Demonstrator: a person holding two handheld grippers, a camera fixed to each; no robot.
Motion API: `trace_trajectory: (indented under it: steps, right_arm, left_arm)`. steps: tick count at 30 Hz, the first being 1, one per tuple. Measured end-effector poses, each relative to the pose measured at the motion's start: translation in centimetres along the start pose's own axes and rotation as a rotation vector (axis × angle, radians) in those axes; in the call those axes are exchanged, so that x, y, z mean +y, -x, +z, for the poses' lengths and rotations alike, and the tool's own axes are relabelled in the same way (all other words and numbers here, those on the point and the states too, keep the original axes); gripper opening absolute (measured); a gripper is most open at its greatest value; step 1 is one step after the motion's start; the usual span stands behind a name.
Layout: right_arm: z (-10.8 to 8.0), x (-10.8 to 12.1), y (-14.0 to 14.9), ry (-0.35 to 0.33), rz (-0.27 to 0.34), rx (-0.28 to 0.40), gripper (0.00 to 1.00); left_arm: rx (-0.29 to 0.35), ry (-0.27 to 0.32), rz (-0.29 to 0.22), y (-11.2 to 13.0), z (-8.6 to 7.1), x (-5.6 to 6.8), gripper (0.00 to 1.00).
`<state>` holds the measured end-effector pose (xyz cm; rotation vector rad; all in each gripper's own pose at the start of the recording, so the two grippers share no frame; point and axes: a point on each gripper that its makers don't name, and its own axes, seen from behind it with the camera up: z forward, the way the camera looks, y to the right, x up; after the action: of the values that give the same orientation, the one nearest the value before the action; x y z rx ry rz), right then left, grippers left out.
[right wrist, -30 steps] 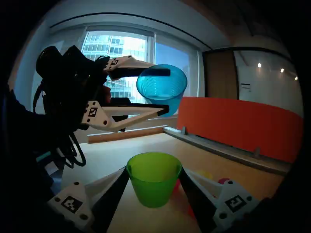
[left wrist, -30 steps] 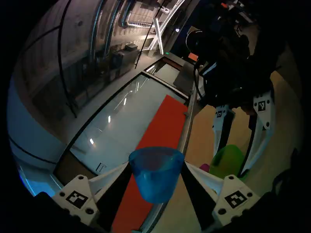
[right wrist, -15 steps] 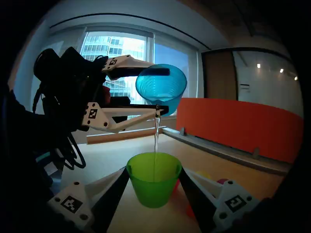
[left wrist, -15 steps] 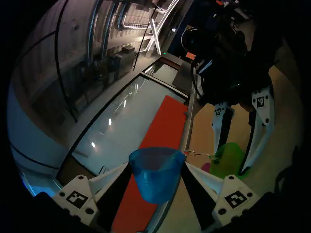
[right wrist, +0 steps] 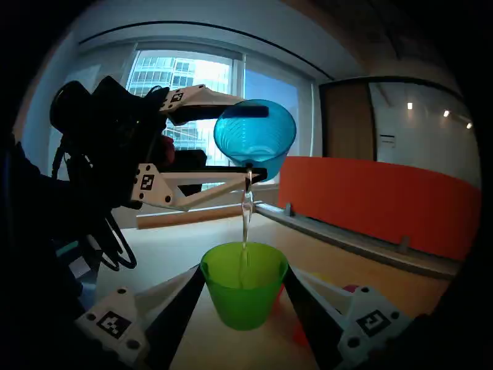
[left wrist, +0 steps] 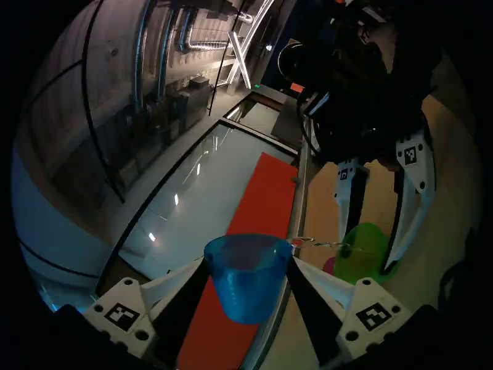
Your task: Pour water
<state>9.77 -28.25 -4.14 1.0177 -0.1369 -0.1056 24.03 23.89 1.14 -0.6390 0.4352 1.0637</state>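
Left tongs (left wrist: 246, 262) grip one tilted blue cup (left wrist: 248, 287); right tongs (right wrist: 244, 271) one green cup (right wrist: 243, 296); one water stream (right wrist: 246, 209)

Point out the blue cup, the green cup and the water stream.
blue cup (right wrist: 254, 137), right gripper view, inner wall.
green cup (right wrist: 244, 305), right gripper view, outer wall.
water stream (right wrist: 246, 213), right gripper view, its middle.

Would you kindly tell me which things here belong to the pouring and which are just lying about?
In the job: blue cup, tipped in the left gripper; water stream; green cup in the right gripper.
Lying about: orange divider; small pink thing on the table.
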Motion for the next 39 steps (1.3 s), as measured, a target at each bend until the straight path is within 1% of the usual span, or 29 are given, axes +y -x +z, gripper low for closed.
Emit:
trace_trajectory:
  steps: [21,27,39]
  right_arm:
    - [-0.05,0.10,-0.37,0.004,-0.009,0.003,0.91]
    - [-0.04,0.10,-0.41,0.004,-0.010,0.005,0.91]
    - [-0.16,0.27,-0.30,0.008,-0.012,0.005,0.91]
  left_arm:
    - [0.004,-0.018,0.055,-0.28,-0.04,-0.64,0.86]
    - [0.005,-0.020,0.082,-0.49,-0.19,-0.77,0.86]
    - [0.006,-0.022,0.124,-0.75,-0.22,-0.63,0.86]
